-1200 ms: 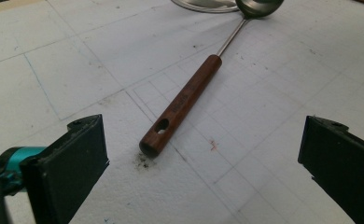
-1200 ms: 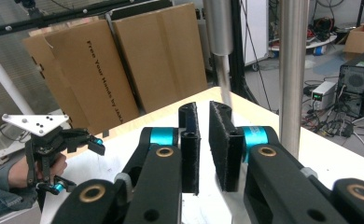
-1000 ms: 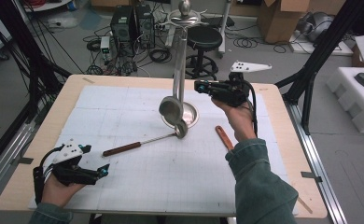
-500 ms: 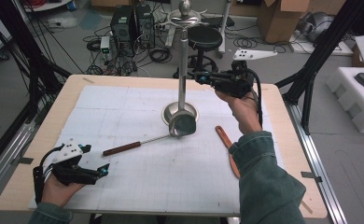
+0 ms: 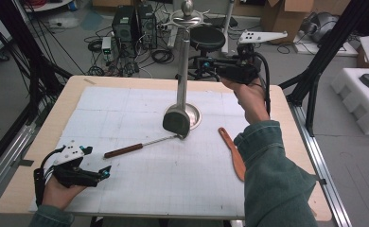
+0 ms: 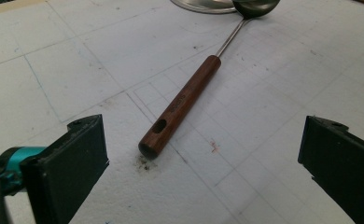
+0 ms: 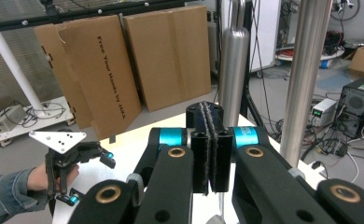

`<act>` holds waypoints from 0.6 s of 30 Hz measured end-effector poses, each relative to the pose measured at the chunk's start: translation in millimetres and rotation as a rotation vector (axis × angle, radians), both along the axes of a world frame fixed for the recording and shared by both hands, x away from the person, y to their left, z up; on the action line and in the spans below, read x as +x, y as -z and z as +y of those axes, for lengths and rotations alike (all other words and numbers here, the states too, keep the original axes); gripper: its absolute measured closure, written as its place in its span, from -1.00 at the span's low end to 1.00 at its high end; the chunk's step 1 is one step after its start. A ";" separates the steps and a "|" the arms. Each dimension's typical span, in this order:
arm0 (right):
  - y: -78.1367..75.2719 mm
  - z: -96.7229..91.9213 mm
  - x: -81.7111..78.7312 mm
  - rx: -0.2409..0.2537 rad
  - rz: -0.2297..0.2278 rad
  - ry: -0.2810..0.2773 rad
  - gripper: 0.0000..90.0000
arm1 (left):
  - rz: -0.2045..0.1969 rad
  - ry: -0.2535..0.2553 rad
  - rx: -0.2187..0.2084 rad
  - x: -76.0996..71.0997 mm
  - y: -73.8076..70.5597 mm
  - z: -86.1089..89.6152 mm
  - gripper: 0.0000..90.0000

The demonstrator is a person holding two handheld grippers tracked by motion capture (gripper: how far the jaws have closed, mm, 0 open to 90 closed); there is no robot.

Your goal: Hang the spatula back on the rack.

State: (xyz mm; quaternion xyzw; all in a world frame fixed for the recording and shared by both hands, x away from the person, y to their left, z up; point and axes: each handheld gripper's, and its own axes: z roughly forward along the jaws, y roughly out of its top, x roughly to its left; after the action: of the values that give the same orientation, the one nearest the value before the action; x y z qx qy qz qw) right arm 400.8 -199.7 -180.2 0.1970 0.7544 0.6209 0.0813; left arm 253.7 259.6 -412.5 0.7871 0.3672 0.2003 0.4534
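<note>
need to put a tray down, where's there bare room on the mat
Free: the far-left stretch of the mat, left of the stand, and the near middle between the left gripper and the wooden spatula. Crowded: around the stand's base, where both ladles meet.

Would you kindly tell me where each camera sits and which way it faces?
High view: above the person's side, facing forward and down on the table; both forearms, left gripper, right gripper.
Left gripper view: rides low over the mat, looking along its open jaws at the ladle.
Right gripper view: held high, facing level past its shut jaws to cardboard boxes.
Shared: high and right gripper views both show the left gripper.
</note>
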 end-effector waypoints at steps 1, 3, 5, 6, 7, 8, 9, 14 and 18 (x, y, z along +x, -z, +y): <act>-1.8 0.4 0.4 -0.001 -0.007 0.000 1.00 | 0.000 -0.002 -0.003 0.1 0.2 -0.2 -0.96; -6.5 1.5 1.8 0.004 -0.008 -0.003 1.00 | -0.001 -0.004 -0.004 0.1 0.2 -0.1 -0.96; -10.0 2.2 4.1 0.000 -0.013 -0.008 1.00 | -0.002 -0.004 -0.004 -0.3 0.0 0.3 -0.96; -11.4 2.6 5.3 0.003 -0.010 -0.006 1.00 | -0.003 -0.004 -0.004 -0.4 0.0 0.4 -0.96; -12.5 2.8 6.2 0.003 -0.009 -0.005 1.00 | -0.003 -0.004 -0.004 -0.4 0.0 0.6 -0.96; -14.3 3.6 7.2 0.001 -0.009 -0.004 1.00 | -0.001 -0.001 -0.001 -0.1 -0.1 1.2 -0.96; -15.5 4.1 8.1 0.001 -0.013 -0.002 1.00 | 0.000 -0.003 -0.005 -0.1 0.0 1.3 -0.96; -19.6 6.7 10.7 -0.002 -0.017 -0.011 1.00 | -0.004 -0.005 -0.005 -0.2 -0.2 1.9 -0.96; -20.1 6.2 13.3 0.003 -0.011 -0.006 1.00 | -0.006 -0.003 -0.006 -0.4 -0.4 1.5 -0.96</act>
State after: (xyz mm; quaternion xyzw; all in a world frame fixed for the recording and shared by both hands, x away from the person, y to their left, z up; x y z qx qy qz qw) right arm 414.1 -193.5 -160.1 0.1913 0.7537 0.6233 0.0833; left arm 253.3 261.1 -412.0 0.7847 0.3676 0.2022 0.4564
